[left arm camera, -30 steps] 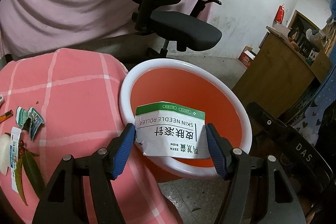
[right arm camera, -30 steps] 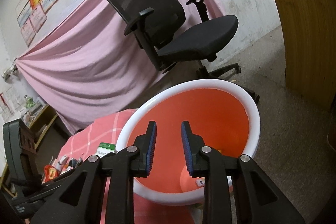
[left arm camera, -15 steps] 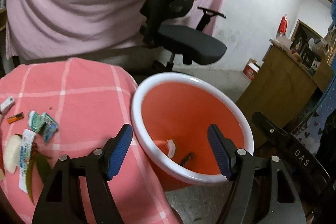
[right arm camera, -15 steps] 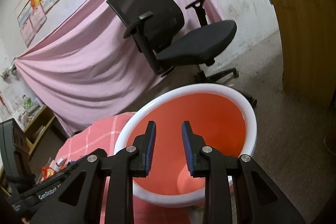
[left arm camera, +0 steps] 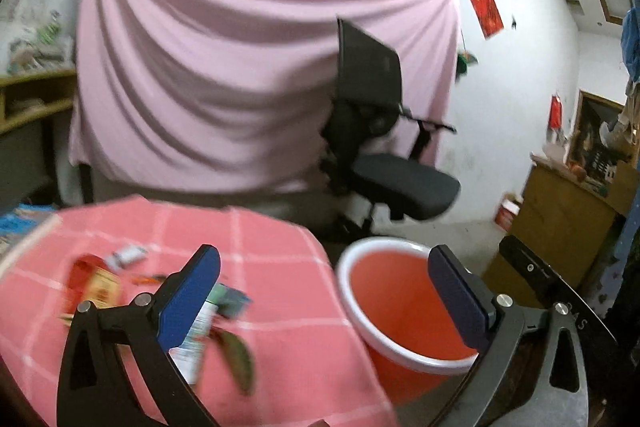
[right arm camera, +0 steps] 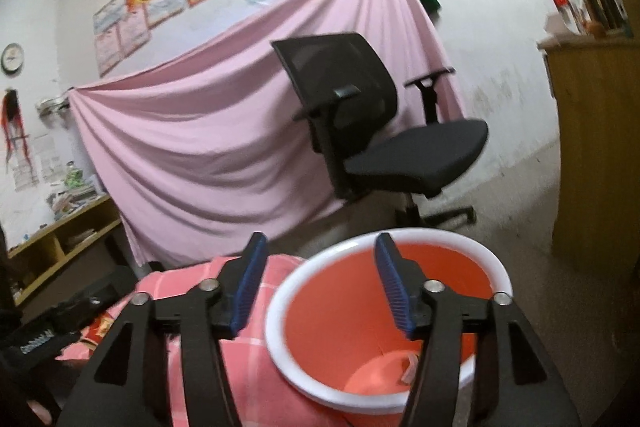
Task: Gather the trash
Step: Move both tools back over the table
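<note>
Both pairs of fingers have just been opening: the left gripper (left arm camera: pixel 324 291) has dropped its white box and now gapes wide with nothing between, while the right gripper (right arm camera: pixel 320 287) stands apart, also bare. Below them sits the orange bin (right arm camera: pixel 486 259), white-rimmed, with scraps of trash (right arm camera: pixel 408 373) at its bottom. Beside it, on the pink checked surface (left arm camera: pixel 276 251), blurred wrappers (left arm camera: pixel 128 253) and a leaf (left arm camera: pixel 240 359) lie loose. Behind stands a black chair (right arm camera: pixel 400 147) before a pink sheet (left arm camera: pixel 200 87).

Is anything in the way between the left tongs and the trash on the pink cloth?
Nothing visible. The left tongs are open and empty, and the trash lies uncovered on the cloth, beside the bucket.
</note>
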Available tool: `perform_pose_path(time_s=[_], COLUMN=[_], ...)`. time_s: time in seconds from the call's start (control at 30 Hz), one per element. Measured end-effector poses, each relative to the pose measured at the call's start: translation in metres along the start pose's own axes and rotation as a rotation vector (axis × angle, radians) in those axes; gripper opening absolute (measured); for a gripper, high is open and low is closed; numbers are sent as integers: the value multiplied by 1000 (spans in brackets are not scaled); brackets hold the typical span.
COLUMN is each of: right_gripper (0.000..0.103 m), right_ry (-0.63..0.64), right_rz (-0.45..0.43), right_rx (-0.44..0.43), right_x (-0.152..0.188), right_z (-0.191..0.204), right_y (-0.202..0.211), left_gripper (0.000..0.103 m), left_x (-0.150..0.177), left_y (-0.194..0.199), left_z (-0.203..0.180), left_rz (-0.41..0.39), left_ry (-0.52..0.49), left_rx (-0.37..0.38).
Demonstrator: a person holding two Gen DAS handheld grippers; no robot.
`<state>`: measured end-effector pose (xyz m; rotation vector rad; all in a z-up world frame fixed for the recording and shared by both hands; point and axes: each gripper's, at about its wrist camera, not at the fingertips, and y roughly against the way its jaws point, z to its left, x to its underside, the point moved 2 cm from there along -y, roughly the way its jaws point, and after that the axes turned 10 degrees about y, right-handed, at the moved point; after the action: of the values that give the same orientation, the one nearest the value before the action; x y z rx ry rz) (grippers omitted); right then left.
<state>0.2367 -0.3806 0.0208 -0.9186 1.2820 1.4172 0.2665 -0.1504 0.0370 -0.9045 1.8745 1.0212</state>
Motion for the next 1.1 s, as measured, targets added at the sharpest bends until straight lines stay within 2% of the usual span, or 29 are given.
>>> perform_pose_path(time_s=[0.07, 0.13, 0.27, 0.47, 0.67, 0.9, 1.1], right_gripper=[84, 85, 103, 103, 103, 103, 103], right_ry=[19, 41, 77, 130, 217, 351, 380], right_rz=[-38, -62, -131, -218, -220, -176, -115], right_rx=[-20, -34, -66, -124, -166, -177, -157], right_x=[-2, -3, -5, -8, -2, 15, 23], right_z=[13, 25, 49, 88, 125, 160, 168], right_y=[4, 6, 12, 22, 21, 10, -4], left_gripper=[102, 102, 102, 102, 102, 102, 102], left_x=[-3, -4, -6, -5, 3, 13, 13], left_y=[19, 31, 55, 93, 115, 120, 122], left_z=[12, 22, 47, 89, 125, 172, 184], left_rz=[-50, -89, -157, -257, -346, -330, -305], left_ry=[-8, -12, -12, -20, -33, 68, 56], left_rx=[-26, -55, -115, -218, -329, -374, -405])
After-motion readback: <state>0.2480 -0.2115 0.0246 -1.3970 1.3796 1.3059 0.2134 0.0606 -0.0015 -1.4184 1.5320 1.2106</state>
